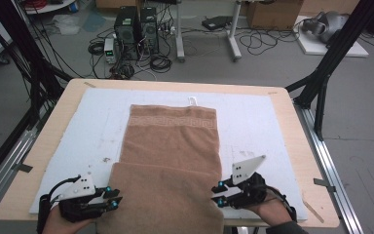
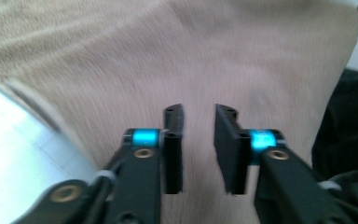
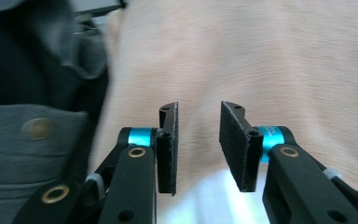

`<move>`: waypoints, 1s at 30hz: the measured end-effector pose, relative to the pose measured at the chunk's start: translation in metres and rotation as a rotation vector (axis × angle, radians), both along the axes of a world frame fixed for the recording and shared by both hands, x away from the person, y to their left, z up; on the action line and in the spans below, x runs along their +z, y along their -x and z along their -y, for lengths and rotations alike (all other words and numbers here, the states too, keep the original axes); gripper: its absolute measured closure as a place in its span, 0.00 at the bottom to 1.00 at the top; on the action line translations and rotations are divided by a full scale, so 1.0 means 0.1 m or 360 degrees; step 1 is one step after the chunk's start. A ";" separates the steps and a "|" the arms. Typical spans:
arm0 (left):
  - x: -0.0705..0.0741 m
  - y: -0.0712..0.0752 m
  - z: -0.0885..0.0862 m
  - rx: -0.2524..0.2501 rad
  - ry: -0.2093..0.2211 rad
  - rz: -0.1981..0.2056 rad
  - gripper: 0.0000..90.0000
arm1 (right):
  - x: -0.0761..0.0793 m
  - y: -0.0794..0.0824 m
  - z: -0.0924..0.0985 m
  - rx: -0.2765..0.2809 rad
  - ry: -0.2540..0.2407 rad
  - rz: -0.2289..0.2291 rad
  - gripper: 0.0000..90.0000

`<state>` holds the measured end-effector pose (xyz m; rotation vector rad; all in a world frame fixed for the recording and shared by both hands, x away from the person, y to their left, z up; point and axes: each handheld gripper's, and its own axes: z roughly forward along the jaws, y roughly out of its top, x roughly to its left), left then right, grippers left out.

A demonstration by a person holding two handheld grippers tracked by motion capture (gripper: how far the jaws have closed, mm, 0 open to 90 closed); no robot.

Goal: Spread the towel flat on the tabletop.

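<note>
– Where are you with the towel (image 1: 170, 161)?

– Folding it, I'd say mid-fold. Nearest me, my left gripper (image 1: 113, 199) sits at the left edge of the folded-over near flap, my right gripper (image 1: 217, 193) at its right edge. Both pairs of jaws stand parted with nothing pinched; in the left gripper view (image 2: 199, 140) and the right gripper view (image 3: 198, 140) I see only brown cloth behind the gap.

– So the flap is let go?

– It looks that way. The near end lies doubled over the middle, and the far end with the patterned band (image 1: 172, 120) lies flat on the white mat (image 1: 258, 122) in the middle of the table (image 1: 292, 122).

– And next?

– My guess: take hold of the cloth again at both edges, evenly, and carry another fold toward the band, keeping the sides lined up.
</note>
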<state>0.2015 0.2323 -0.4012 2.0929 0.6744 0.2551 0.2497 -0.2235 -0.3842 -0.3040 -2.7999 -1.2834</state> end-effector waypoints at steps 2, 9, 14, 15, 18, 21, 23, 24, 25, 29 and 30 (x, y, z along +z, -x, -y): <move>0.03 -0.13 0.01 0.0028 0.0011 0.0038 0.74 | 0.01 -0.13 0.03 -0.0109 0.0005 0.0046 0.74; -0.14 -0.65 0.15 0.0113 -0.0074 -0.0010 0.66 | -0.20 -0.53 -0.11 -0.0272 0.0084 0.0031 0.72; -0.36 -0.73 0.23 0.0105 -0.0172 -0.0072 0.83 | -0.38 -0.64 -0.27 -0.0245 0.0189 -0.0009 0.82; -0.36 -0.71 0.22 0.0108 -0.0154 -0.0063 0.88 | -0.42 -0.65 -0.29 -0.0230 0.0207 -0.0027 0.85; -0.35 -0.65 0.19 0.0117 -0.0146 -0.0056 0.95 | -0.48 -0.64 -0.34 -0.0205 0.0244 -0.0031 0.92; -0.32 -0.53 0.16 0.0091 -0.0149 -0.0044 0.95 | -0.48 -0.62 -0.35 -0.0203 0.0233 -0.0037 0.93; -0.29 -0.42 0.13 0.0068 -0.0110 -0.0054 0.95 | -0.45 -0.58 -0.34 -0.0174 0.0217 -0.0046 0.92; -0.26 -0.35 0.11 0.0038 -0.0083 -0.0059 0.95 | -0.43 -0.57 -0.33 -0.0163 0.0201 -0.0035 0.91; -0.25 -0.31 0.10 0.0021 -0.0063 -0.0061 0.95 | -0.39 -0.56 -0.30 -0.0172 0.0171 -0.0029 0.88; -0.16 -0.25 0.07 0.0008 -0.0020 -0.0044 0.79 | -0.31 -0.64 -0.20 -0.0307 0.0161 0.0015 0.77; -0.14 -0.29 0.06 0.0019 -0.0018 -0.0033 0.77 | -0.31 -0.68 -0.18 -0.0340 0.0168 0.0028 0.74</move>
